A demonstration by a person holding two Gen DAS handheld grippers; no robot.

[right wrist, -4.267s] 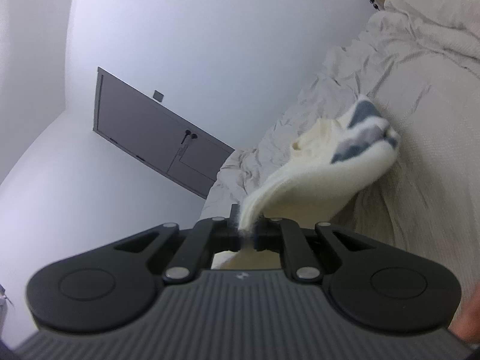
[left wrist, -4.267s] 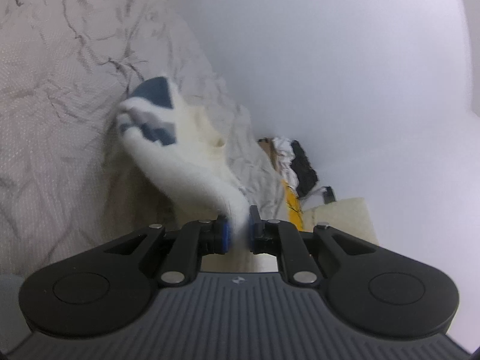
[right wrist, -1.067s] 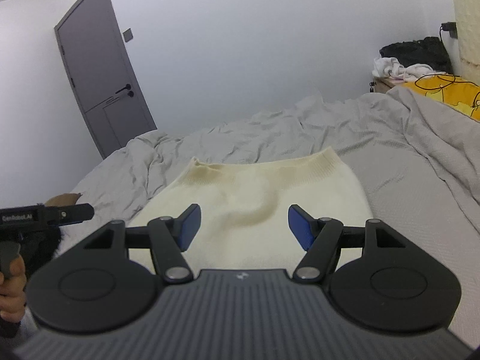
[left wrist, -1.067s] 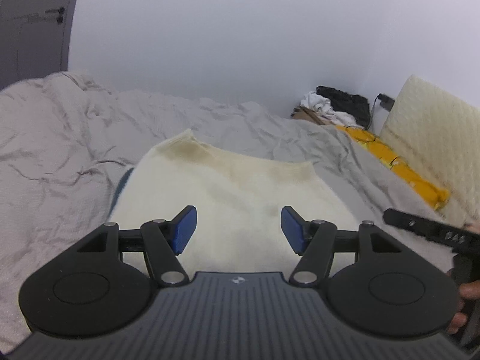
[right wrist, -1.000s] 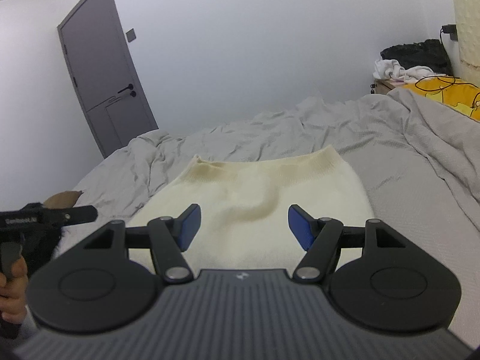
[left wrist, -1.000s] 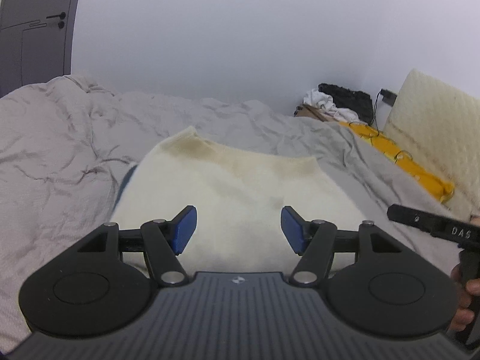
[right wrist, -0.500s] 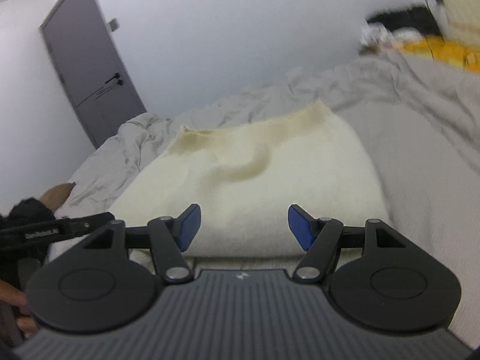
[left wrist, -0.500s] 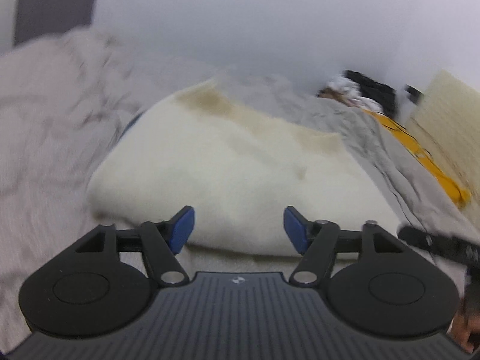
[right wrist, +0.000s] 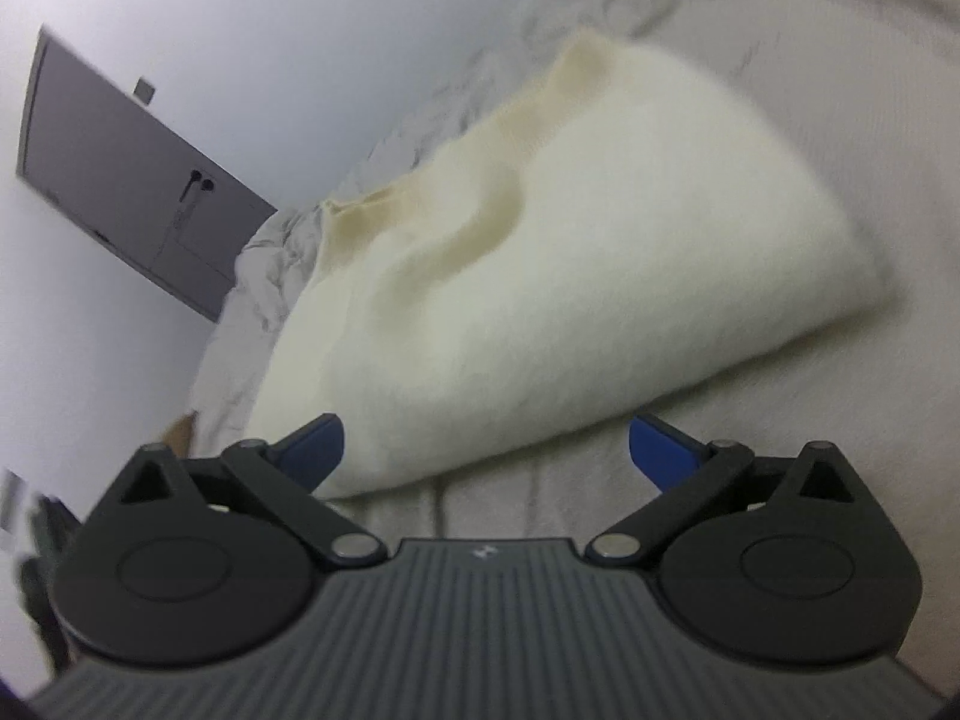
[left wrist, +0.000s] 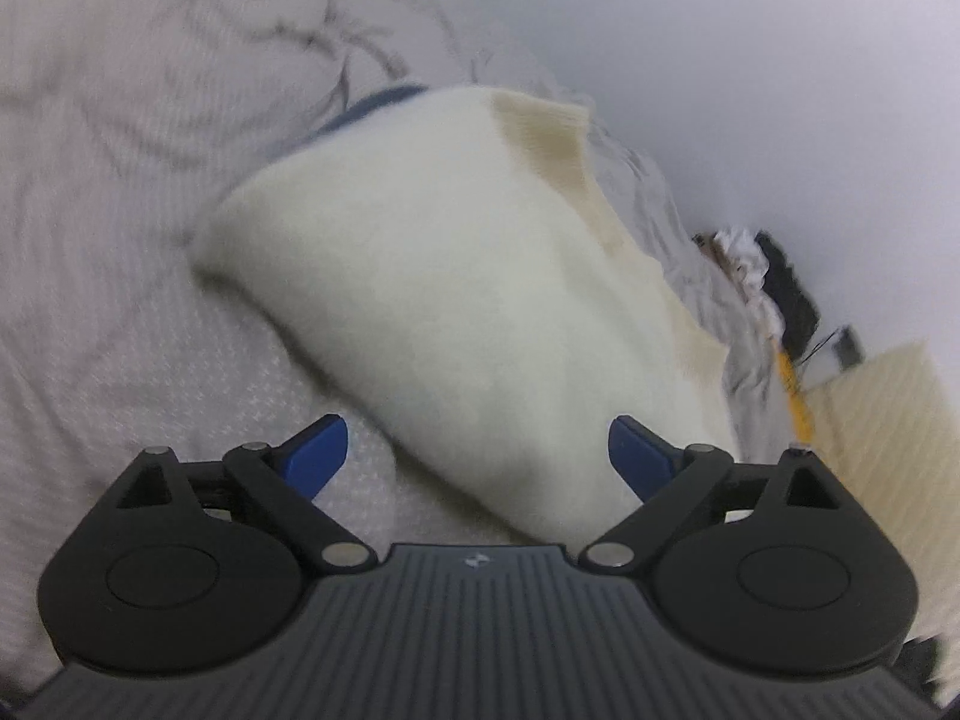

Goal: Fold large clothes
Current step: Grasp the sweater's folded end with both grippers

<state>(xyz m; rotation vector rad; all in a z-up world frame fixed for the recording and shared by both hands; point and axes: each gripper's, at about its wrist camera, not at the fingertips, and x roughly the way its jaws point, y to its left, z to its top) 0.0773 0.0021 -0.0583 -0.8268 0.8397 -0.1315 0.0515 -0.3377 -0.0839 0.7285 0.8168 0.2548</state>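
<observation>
Cream sweater (left wrist: 468,300) is lying folded on the grey bedding (left wrist: 120,300). Both grippers, left (left wrist: 478,450) and right (right wrist: 486,447), are just opening their jaws wide, holding nothing. Each should be straddling one near corner, pinching every layer evenly before the next fold.

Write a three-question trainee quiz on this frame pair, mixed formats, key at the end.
1. True or false: the left hand-held gripper is shut on the cream sweater.
2. Multiple choice: the cream sweater lies on A) a wooden table, B) the grey bedding, C) a chair.
3. Fill in: in the right wrist view, the right hand-held gripper has its jaws wide ____, and the sweater's near folded edge lies ahead of them.

Key: 1 false, its jaws stand open and have just been opening, pads not pressing the sweater. 2 B. 3 open, likewise just widened.
</observation>
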